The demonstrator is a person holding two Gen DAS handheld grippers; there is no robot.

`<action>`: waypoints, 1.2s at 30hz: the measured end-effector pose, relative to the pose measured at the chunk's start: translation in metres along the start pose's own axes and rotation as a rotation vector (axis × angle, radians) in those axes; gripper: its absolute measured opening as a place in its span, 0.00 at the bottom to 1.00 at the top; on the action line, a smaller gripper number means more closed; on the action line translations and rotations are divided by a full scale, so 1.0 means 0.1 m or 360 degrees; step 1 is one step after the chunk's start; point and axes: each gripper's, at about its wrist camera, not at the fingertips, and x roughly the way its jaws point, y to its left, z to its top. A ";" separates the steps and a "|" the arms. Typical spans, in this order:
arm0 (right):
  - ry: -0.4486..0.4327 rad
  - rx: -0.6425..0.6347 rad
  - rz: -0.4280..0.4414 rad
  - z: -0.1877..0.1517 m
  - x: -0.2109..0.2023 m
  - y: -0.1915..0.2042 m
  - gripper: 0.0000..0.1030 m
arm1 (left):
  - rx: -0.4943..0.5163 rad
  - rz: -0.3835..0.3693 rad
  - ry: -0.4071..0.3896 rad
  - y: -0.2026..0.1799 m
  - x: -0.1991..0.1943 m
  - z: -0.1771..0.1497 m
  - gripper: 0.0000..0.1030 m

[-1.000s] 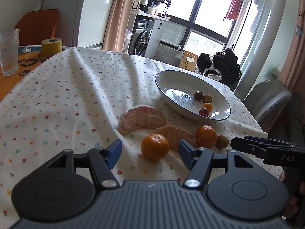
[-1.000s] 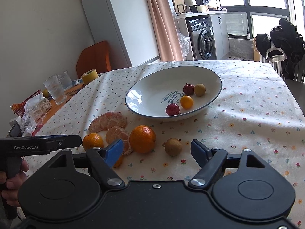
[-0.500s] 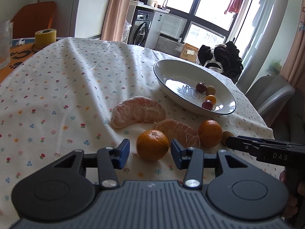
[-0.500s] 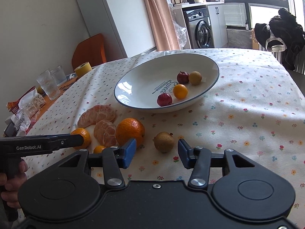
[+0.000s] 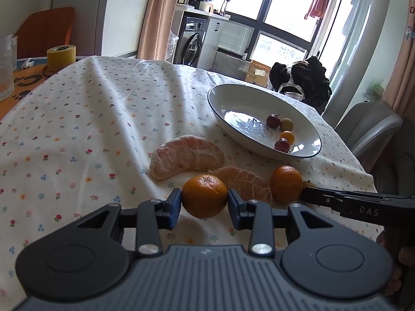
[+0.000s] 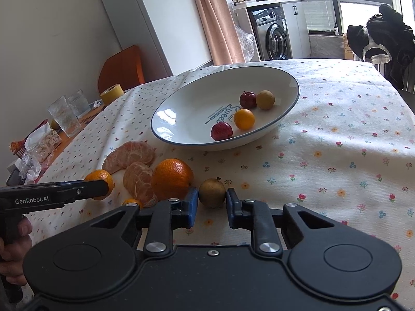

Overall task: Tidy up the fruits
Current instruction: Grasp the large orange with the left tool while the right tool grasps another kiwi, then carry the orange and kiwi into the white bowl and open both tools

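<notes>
On the flower-printed tabletop [image 5: 77,129], near the white bowl with a dark rim [image 6: 181,108], I see my left tool [image 5: 205,200] clenched on a small round orange mandarin [image 5: 205,197], and my right tool [image 6: 212,202] clenched on a small brownish round fruit [image 6: 212,192].

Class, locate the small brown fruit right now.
In the right wrist view the brown fruit sits on the tablecloth between the right gripper pads, just right of the whole orange.
</notes>
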 end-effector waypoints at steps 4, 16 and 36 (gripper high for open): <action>-0.0044 -0.0013 0.0009 0.01 -0.08 0.02 0.20 | -0.0004 0.0006 -0.0030 0.00 -0.07 0.02 0.36; -0.0136 -0.0052 0.0022 0.11 -0.30 0.14 0.20 | 0.0002 -0.0008 -0.0109 -0.04 -0.28 0.06 0.36; -0.0219 -0.0106 0.0020 0.25 -0.40 0.19 0.20 | 0.0051 -0.0023 -0.0164 -0.14 -0.29 0.22 0.36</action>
